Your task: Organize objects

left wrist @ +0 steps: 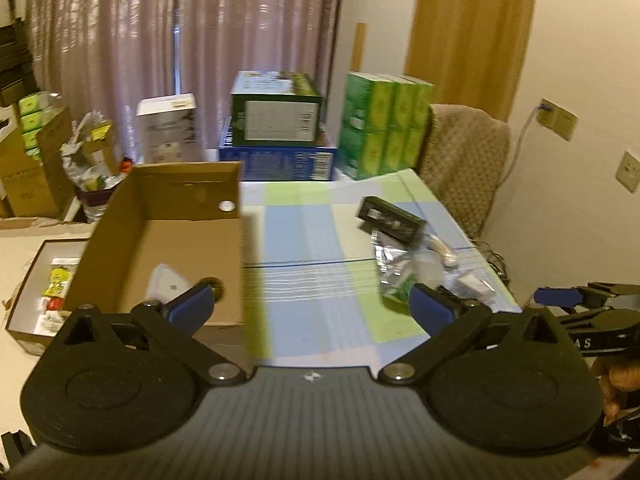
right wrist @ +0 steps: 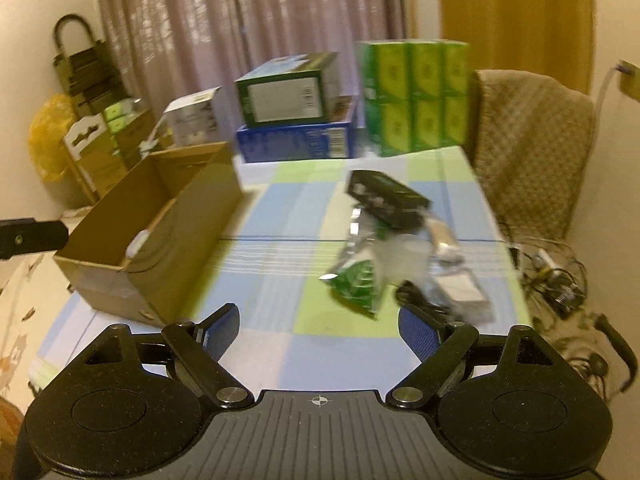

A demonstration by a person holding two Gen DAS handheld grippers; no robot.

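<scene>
Warm, dim indoor light; daylight glows through the curtain [left wrist: 120,40]. Both views are motion-blurred, fisheye-bent with dark corners. The cardboard box [right wrist: 160,216] casts a shadow rightward.

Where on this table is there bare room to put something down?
The checked cloth is bare between the cardboard box and the pile of packets, and on toward the near edge. The far edge is crowded with stacked boxes. The cardboard box floor is mostly free, with a white item inside.

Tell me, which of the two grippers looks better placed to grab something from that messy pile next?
Probably the right gripper: it is open and the pile's green packet lies just ahead of its fingers. The left gripper, also open, faces between the cardboard box and the pile.
</scene>
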